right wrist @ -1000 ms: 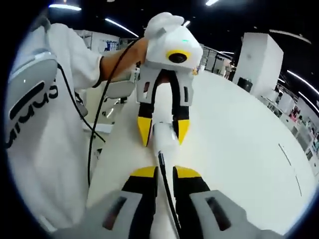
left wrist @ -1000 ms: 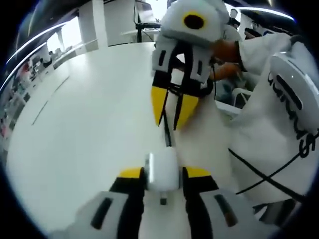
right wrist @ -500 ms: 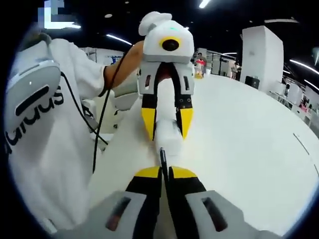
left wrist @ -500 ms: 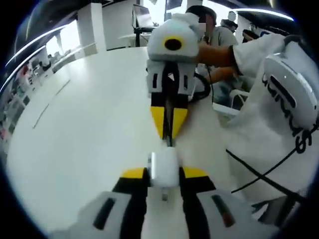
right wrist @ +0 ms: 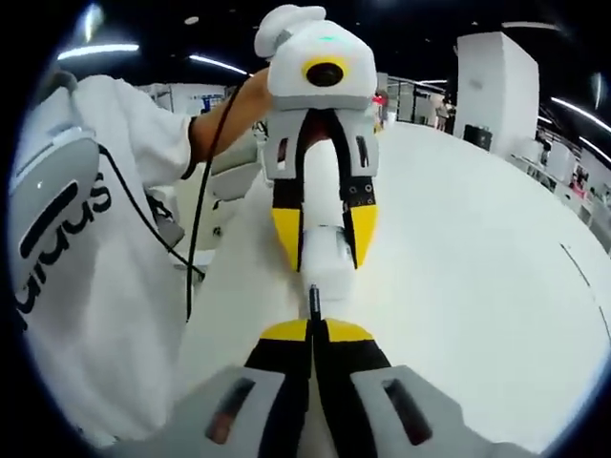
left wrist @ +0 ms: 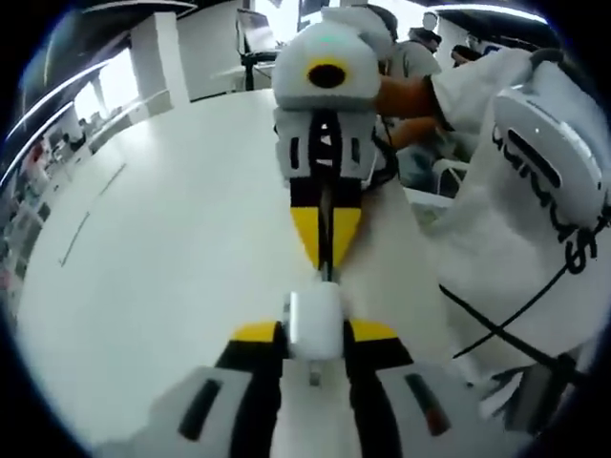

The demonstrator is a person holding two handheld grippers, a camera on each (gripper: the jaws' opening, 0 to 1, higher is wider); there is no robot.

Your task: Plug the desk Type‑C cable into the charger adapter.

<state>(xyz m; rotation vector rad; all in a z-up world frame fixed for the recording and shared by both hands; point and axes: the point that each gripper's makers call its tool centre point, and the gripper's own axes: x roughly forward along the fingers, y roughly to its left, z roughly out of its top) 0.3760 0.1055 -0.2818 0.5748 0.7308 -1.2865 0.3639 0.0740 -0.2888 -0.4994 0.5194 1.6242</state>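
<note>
Held above the white table [left wrist: 153, 239], my left gripper [left wrist: 315, 330] is shut on the white charger adapter [left wrist: 315, 322], with a yellow-tipped jaw on each side of it. Facing it head-on, my right gripper [left wrist: 326, 239] is shut on the black Type-C cable [left wrist: 326, 215]. In the right gripper view, the cable's plug [right wrist: 313, 299] sticks out from my right gripper [right wrist: 317, 330] and its tip meets the end face of the adapter [right wrist: 325, 253], held by my left gripper [right wrist: 325, 246]. I cannot tell whether the plug is inside the port.
A person in a white shirt [right wrist: 86, 286] stands close at the table's edge, with a thin black cord [right wrist: 196, 219] hanging from the forearm. White pillars [right wrist: 496, 86] and other people [left wrist: 410, 52] are far behind the table [right wrist: 468, 258].
My right gripper has swung from tilted and offset to straight in line with the adapter. The gap between plug and adapter has closed. Both grippers stay shut.
</note>
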